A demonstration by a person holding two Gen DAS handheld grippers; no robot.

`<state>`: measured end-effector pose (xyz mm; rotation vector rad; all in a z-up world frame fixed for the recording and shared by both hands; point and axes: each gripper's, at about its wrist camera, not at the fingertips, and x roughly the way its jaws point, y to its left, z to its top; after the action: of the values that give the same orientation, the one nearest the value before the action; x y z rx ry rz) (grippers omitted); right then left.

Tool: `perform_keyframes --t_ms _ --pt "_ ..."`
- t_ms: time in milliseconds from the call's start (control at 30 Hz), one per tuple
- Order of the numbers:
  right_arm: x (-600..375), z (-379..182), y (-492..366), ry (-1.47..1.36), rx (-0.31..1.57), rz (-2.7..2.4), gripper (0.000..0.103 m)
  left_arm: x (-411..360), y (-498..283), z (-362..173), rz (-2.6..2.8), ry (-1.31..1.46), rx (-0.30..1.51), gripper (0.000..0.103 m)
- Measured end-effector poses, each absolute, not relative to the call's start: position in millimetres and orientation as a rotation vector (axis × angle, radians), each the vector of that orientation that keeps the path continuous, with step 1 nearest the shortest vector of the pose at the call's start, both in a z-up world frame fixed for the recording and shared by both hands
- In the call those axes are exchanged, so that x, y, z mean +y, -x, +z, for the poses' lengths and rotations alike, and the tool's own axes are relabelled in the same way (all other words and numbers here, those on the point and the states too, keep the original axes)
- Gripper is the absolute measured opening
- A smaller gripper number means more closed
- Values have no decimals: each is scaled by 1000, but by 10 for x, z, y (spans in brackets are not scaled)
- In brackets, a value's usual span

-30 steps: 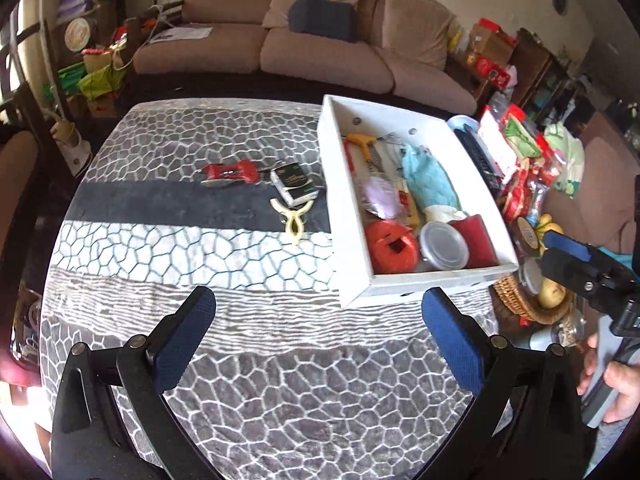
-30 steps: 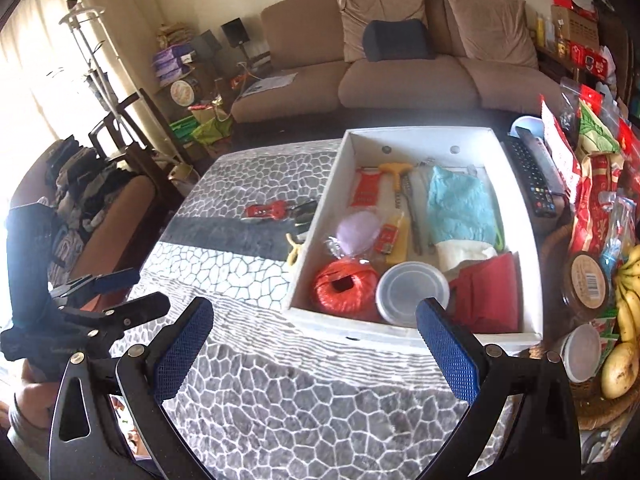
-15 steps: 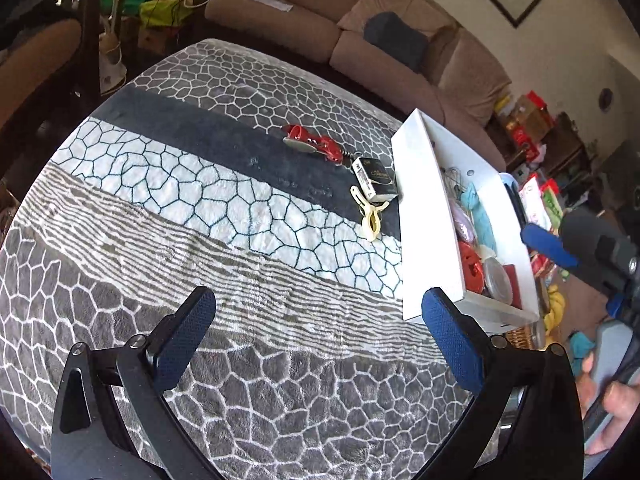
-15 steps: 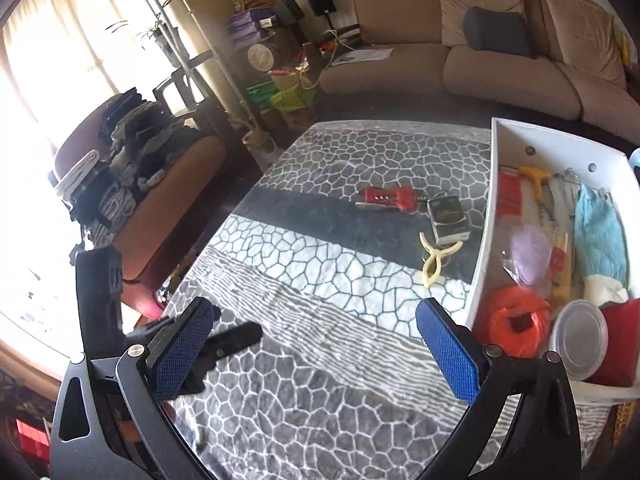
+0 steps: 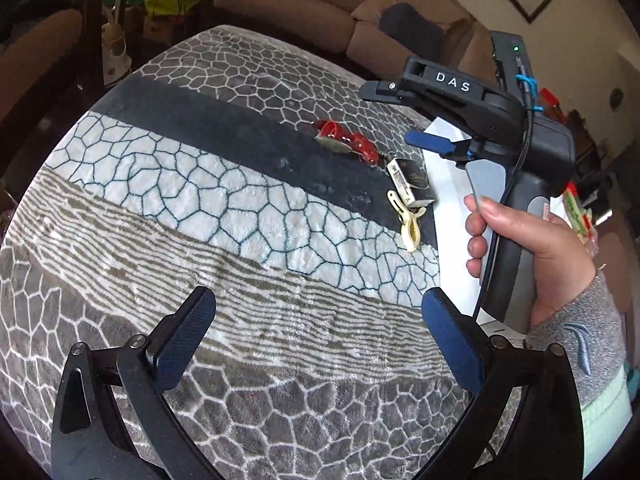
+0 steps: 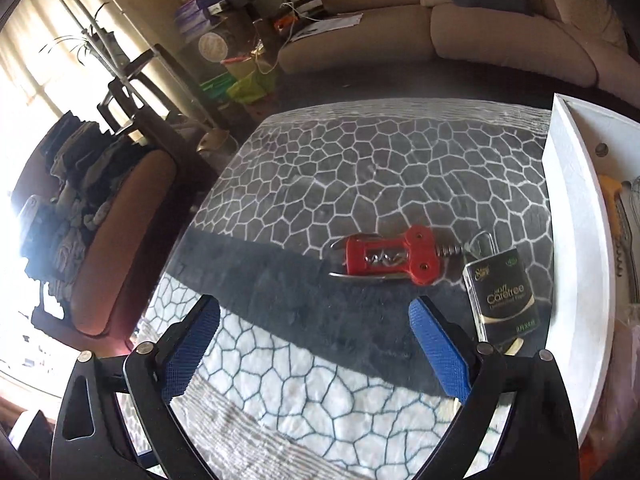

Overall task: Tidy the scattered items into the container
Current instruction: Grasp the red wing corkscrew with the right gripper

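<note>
My right gripper (image 6: 314, 346): fingers wide apart, closing, nothing between them, above the surface (image 6: 400, 184) beside the red corkscrew (image 6: 386, 260). My left gripper (image 5: 320, 338): fingers apart, empty. White container (image 6: 580, 240), right of corkscrew: yellow-handled tool (image 6: 616, 196) inside.

Two black grippers are showing blue textured pads (image 5: 185, 338) and silver screws. The right gripper (image 5: 402, 112), lettered "DAS", is carrying a black cable. A grey sleeve (image 5: 582, 340), perhaps fingerless, is covering the wrist.
</note>
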<state>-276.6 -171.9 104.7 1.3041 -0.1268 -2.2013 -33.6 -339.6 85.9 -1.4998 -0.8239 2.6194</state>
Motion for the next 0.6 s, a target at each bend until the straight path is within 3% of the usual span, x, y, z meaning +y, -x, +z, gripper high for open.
perform_keyframes --t_ms 67,267,533,600 --pt "-1880 944 2882 -1290 -45 -2221 77 -3562 347 798 2589 1515 -905 103" --pt "-2269 582 3113 -1303 170 -2257 59 -3819 368 783 2622 1515 -945 103" --pt "-2502 280 3209 -1332 423 -2259 53 -3670 444 859 2575 1475 -940 103" --pt "-2521 280 3182 -1325 520 -2282 34 -3627 438 841 2557 1490 -938 103"
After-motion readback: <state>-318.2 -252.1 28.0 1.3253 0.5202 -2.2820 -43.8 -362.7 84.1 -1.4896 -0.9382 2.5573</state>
